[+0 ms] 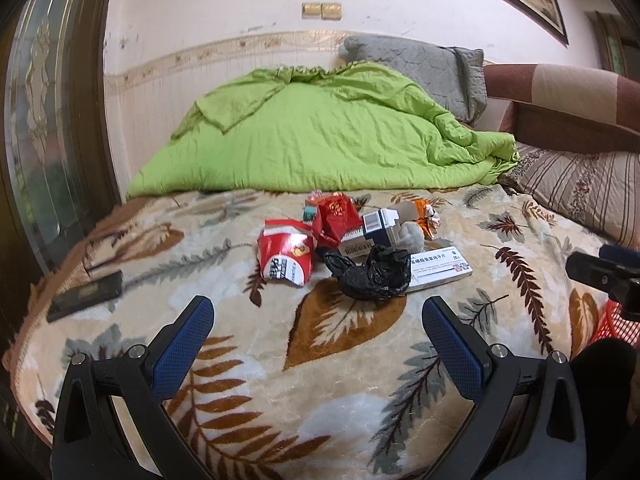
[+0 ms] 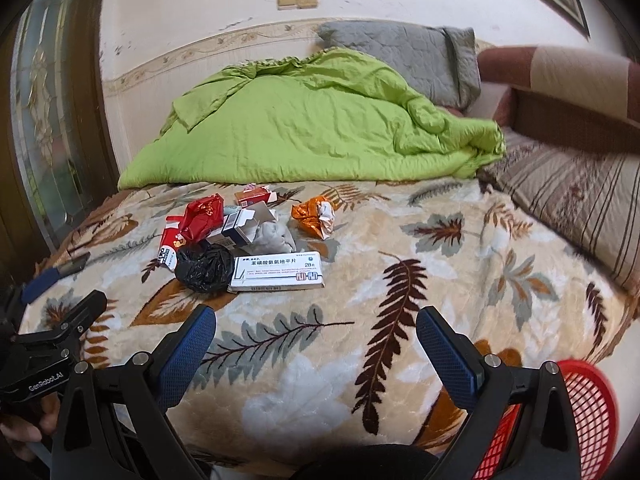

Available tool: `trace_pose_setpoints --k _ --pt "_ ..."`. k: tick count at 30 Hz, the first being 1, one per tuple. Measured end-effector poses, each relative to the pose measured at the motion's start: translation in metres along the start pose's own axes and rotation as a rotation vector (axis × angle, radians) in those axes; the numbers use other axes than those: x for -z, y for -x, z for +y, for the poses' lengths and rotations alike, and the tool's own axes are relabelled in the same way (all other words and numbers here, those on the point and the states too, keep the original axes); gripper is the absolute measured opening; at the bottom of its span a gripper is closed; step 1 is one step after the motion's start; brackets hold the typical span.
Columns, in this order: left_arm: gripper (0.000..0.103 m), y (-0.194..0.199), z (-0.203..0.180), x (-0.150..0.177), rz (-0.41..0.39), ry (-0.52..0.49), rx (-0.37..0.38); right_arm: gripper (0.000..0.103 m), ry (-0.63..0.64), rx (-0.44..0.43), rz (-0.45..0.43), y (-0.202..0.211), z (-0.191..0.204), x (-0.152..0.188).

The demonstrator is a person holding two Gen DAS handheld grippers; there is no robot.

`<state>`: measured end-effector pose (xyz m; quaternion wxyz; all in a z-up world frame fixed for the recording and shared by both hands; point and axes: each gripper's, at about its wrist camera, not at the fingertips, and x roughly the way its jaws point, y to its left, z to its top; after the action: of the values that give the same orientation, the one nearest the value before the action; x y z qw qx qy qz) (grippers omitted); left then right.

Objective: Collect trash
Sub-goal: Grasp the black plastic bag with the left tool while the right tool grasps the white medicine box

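Note:
A heap of trash lies mid-bed on a leaf-patterned blanket [image 1: 344, 344]. It holds a crumpled black bag [image 1: 370, 272] [image 2: 205, 267], a white medicine box [image 1: 440, 270] [image 2: 278, 272], a torn red-and-white packet [image 1: 285, 254] [image 2: 170, 246], a red wrapper [image 1: 338, 216] [image 2: 202, 218], a blue-and-white carton [image 1: 380, 228] [image 2: 240, 230], an orange foil wrapper [image 1: 428, 216] [image 2: 314, 216] and a small orange box [image 2: 251, 197]. My left gripper [image 1: 318, 326] hangs open short of the black bag. My right gripper [image 2: 316, 334] is open too, nearer than the medicine box. Both hold nothing.
A red mesh basket [image 2: 580, 412] [image 1: 618, 324] stands at the bed's near right edge. A dark phone [image 1: 86, 296] lies on the blanket at left. Behind the trash are a green quilt [image 1: 320, 136], a grey pillow [image 1: 424, 68] and a striped cushion [image 1: 580, 192]. A glass door [image 1: 40, 120] stands left.

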<state>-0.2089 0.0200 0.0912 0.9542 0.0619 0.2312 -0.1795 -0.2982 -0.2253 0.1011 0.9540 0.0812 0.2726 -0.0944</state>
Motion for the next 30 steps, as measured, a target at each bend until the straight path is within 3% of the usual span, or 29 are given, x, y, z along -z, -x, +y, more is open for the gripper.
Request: trace_pose_setpoints --k 6,13,17,18,21,27,30 --pt "0.103 -0.032 0.004 -0.015 0.102 0.078 0.074 0.101 -0.071 -0.046 0.036 -0.008 -0.010 -0.004" --pt "0.103 -0.114 -0.002 -0.030 0.277 0.177 0.141 0.101 -0.114 -0.087 0.057 -0.013 -0.016 -0.006" --pt "0.103 -0.149 -0.010 -0.031 0.331 0.226 0.179 0.101 -0.120 -0.095 0.061 -0.013 -0.017 -0.006" --pt "0.100 -0.155 -0.012 -0.030 0.336 0.231 0.186 0.101 -0.121 -0.096 0.062 -0.013 -0.018 -0.006" --pt "0.072 -0.167 -0.018 -0.027 0.347 0.218 0.213 0.101 -0.126 -0.102 0.066 -0.013 -0.019 -0.006" --pt "0.053 -0.160 -0.020 -0.028 0.297 0.172 0.233 0.101 -0.133 -0.102 0.115 -0.024 -0.018 -0.008" --pt "0.051 -0.149 -0.015 -0.030 0.265 0.172 0.248 0.101 -0.150 -0.144 0.150 -0.038 -0.017 -0.016"
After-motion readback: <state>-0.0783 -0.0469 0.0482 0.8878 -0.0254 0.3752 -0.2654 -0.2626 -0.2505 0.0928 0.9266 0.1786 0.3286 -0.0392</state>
